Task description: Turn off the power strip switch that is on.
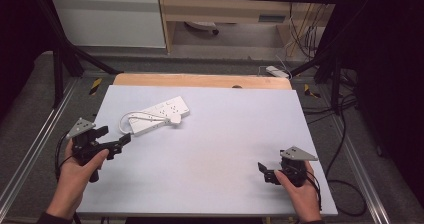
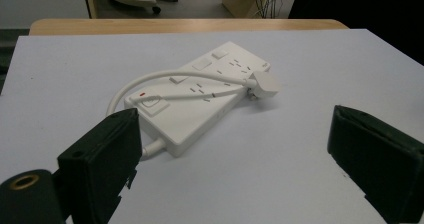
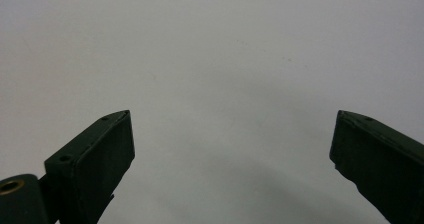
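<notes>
**Power strip waits, both grippers spread**

A white plastic power strip (image 2: 200, 96), its white cord looped over its top and plug (image 2: 264, 82) resting at its far end, lies far-left on the pale table (image 1: 225, 149). The left gripper (image 1: 116, 143) points at it, jaws released, seemingly ready to approach. The right gripper (image 1: 265, 171) idles near-right, jaws spread.

power strip (image 1: 159, 115) on table (image 1: 225, 149), far left, plug (image 1: 174, 119) beside it

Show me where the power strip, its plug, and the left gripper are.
power strip (image 2: 210, 91), left gripper view, on its white top face.
plug (image 2: 265, 82), left gripper view, on the plug's white body.
left gripper (image 1: 116, 142), high view, midway between its open fingertips.
</notes>
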